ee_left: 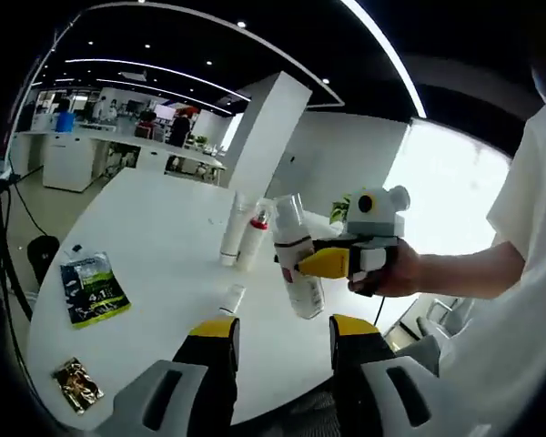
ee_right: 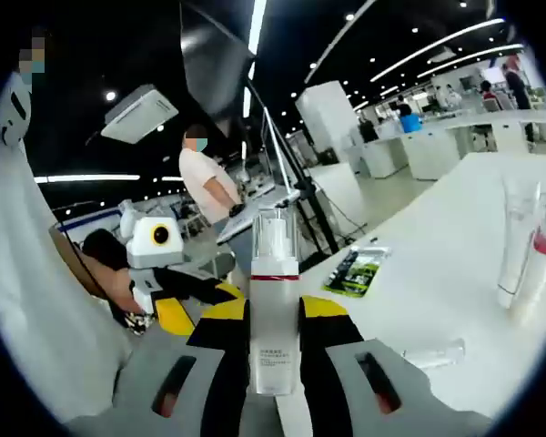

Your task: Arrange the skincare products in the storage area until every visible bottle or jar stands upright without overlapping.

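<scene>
The right gripper is pinching a pump bottle above the white table; the left gripper is hovering spread in a bright office.

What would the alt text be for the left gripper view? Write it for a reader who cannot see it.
The right gripper, held in a person's hand, grips a white pump bottle above a white table. Two white tubes stand behind it; a small tube, a green sachet and a gold packet lie nearby. The left gripper is open.
</scene>
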A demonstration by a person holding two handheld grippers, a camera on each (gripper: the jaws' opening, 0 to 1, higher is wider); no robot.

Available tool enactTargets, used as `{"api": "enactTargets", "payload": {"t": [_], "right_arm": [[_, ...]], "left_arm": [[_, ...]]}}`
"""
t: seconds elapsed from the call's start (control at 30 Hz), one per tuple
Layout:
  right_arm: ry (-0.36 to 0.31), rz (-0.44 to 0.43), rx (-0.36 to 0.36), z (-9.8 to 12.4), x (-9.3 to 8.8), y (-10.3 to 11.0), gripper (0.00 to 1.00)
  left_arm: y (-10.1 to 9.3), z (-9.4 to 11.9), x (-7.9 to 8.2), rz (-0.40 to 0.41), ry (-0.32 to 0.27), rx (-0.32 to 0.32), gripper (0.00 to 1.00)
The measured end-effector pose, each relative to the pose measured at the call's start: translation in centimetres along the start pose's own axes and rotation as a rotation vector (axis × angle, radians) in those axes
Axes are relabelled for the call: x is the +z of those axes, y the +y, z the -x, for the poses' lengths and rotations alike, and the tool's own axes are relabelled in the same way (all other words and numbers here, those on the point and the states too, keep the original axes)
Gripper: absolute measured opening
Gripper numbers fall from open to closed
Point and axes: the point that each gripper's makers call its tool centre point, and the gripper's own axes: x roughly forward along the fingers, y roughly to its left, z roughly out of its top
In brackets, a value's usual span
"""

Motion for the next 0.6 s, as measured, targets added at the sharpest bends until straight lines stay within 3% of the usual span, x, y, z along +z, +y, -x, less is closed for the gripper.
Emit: {"api": "enactTargets", "payload": {"t": [0.13, 0.3, 0.4, 0.6], "right_arm": [[-0.014, -0.043, 0.025, -0.5, -1.0, 1.2, 0.18], [-0.034, -0.114, 0.089, -1.7, -1.8, 3.1, 0.18], [-0.016, -0.108, 0.093, -2.1, -2.2, 3.1, 0.18], [-0.013, -0.127, 0.140, -2.4, -2.3, 4.1, 0.18]], "left_arm": [[-1.2, -0.4, -0.2, 0.013, -0.005, -0.043, 0.45], [-1.7, -0.4, -1.5, -0.011, 0.057, -0.072, 0.45], [-2.1, -0.6, -2.1, -0.026, 0.090, -0.088, 0.44], [-2.4, -0.8, -2.1, -0.011, 0.091, -0.103, 0.42]]}}
